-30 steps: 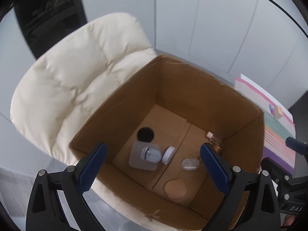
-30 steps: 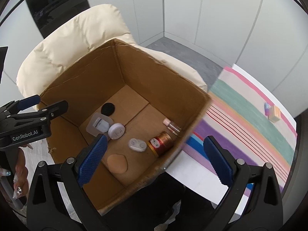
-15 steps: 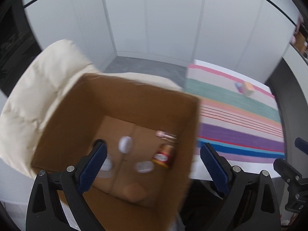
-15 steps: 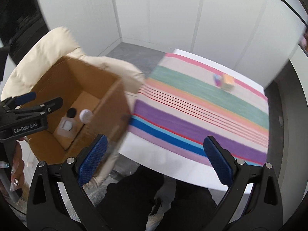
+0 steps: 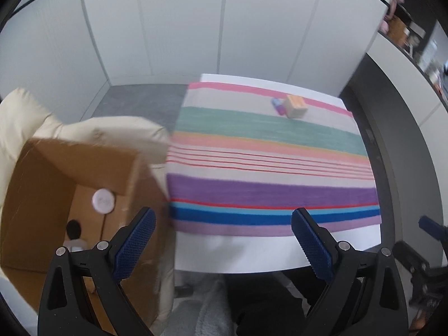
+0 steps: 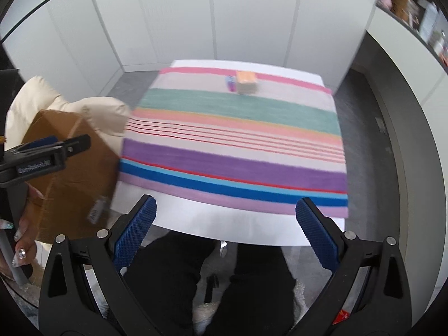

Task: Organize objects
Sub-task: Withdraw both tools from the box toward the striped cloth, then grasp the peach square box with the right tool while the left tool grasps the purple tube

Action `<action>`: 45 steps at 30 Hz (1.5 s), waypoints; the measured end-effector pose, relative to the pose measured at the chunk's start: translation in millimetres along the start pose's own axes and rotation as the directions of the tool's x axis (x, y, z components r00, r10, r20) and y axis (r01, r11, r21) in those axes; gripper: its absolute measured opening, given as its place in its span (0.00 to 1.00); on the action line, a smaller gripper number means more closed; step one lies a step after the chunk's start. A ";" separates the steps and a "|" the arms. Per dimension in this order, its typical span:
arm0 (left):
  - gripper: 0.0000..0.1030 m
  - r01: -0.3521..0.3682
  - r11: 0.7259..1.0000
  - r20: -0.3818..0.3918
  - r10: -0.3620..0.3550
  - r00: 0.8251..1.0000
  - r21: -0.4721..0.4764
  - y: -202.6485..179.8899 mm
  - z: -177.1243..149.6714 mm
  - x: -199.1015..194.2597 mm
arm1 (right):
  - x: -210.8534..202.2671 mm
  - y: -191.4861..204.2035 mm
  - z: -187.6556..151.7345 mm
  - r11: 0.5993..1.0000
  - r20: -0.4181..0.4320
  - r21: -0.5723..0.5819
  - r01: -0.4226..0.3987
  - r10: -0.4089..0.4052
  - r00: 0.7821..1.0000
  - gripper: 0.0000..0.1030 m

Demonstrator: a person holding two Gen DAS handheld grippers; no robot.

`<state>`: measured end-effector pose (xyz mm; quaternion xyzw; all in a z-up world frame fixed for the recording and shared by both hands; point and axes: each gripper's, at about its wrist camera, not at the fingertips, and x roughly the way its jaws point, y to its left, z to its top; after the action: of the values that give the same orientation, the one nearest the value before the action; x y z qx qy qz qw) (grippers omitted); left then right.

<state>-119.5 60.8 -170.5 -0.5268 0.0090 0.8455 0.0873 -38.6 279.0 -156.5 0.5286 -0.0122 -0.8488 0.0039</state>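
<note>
Where striped cloth (image 6: 232,140) stops, bare white table (image 6: 224,224) edge beside cardboard box (image 5: 42,196).

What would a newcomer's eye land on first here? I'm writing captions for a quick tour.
The striped cloth across the white table stands out first, with a small orange-topped box and a blue-purple item side by side near its far edge. Next comes the open cardboard box to the left, on a cream cushioned chair.
</note>
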 end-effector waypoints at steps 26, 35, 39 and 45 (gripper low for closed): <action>0.95 -0.071 0.989 -0.030 0.067 0.997 -0.133 -50.1 136.4 217.6 | 220.7 -71.2 156.3 0.998 0.075 0.037 0.055 -0.058 0.996 0.98; 0.95 -0.079 0.993 -0.079 0.072 0.994 -0.085 -70.6 157.5 285.7 | 330.9 -56.0 226.1 0.995 0.098 0.023 0.098 -0.100 0.990 0.68; 0.95 -0.034 0.998 -0.073 0.030 0.997 -0.050 -87.8 170.2 302.6 | 351.2 -70.6 227.5 0.996 0.086 0.037 0.085 -0.088 0.992 0.54; 0.95 0.051 0.999 -0.089 -0.051 0.995 -0.006 -130.9 197.6 334.8 | 347.4 -113.4 212.2 0.986 0.104 0.137 0.097 -0.111 0.988 0.53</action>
<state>-418.5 257.1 -371.3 -0.5643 -0.0021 0.8186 0.1073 -381.6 389.1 -377.5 0.4794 -0.0408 -0.8734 -0.0761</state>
